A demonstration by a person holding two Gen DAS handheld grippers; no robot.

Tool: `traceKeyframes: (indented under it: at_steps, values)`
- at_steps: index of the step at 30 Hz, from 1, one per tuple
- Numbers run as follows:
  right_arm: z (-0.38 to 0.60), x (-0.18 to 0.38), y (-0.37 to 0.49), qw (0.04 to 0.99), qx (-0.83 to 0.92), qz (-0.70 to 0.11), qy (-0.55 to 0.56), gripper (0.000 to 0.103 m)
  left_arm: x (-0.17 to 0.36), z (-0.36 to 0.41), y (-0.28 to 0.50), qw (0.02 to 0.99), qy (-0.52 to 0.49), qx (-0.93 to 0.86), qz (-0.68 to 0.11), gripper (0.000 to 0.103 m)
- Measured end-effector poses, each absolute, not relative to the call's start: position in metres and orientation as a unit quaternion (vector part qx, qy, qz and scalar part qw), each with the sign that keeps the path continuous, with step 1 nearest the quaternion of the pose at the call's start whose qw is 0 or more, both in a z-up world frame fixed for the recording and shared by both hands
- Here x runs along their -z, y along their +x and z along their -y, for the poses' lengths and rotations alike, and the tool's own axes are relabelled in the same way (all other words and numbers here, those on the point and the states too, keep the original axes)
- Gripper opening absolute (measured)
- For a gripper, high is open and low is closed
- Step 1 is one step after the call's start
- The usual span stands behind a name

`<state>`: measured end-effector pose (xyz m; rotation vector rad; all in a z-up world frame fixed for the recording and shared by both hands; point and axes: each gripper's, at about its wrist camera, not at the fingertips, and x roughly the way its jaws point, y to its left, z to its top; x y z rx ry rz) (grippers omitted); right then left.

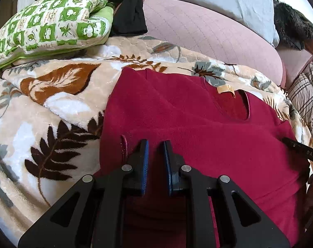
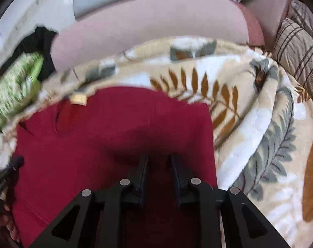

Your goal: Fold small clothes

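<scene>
the left gripper [image 1: 156, 144] and right gripper [image 2: 158, 158], both parted and grasping nothing, hover over the red top [image 1: 197, 124] at frame centre on the leaf-print blanket [image 1: 53, 103]; a shallow pinch could drag its plush pile, skewing the fold.

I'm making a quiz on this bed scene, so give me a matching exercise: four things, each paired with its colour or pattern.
Things:
1. garment
2. blanket
3. cushion
4. neck label

Colours or patterns:
A. green and white checks
B. pale yellow
C. dark red
D. cream with leaf print

Pairs: 1-C, 2-D, 3-A, 4-B
</scene>
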<state>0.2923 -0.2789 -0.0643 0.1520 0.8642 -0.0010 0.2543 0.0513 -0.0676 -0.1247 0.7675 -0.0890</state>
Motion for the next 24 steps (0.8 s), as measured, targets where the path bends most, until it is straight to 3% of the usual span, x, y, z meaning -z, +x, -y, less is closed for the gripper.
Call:
traceKeyframes:
  at_steps: [2,8,12,14,19,22,24]
  values:
    - [0.274,0.064,0.290,0.906,-0.009,-0.419,0.058,0.028,0.067,-0.051,0.255,0.924,-0.063,0.045,-0.376,0.014]
    - [0.280,0.025,0.229,0.927,-0.020,-0.361,0.102,0.029,0.050,-0.057,0.253,0.899,-0.062,0.059,-0.429,0.015]
    - [0.271,0.009,0.170,0.926,-0.013,-0.370,0.074,0.030,0.031,-0.049,0.207,0.898,-0.014,0.054,-0.437,0.016]
    - [0.269,0.011,0.143,0.924,-0.012,-0.377,0.072,0.030,0.023,-0.044,0.176,0.894,-0.002,0.048,-0.445,0.040]
    - [0.267,0.013,0.077,0.913,-0.012,-0.398,0.092,0.030,-0.013,-0.036,0.105,0.904,-0.027,0.071,-0.421,0.043]
    - [0.261,0.013,0.041,0.917,-0.012,-0.393,0.071,0.033,-0.032,-0.034,0.071,0.905,-0.052,0.100,-0.411,0.069]
    - [0.261,0.014,0.017,0.917,-0.013,-0.394,0.057,0.037,-0.036,-0.036,0.050,0.904,-0.062,0.118,-0.407,0.069]
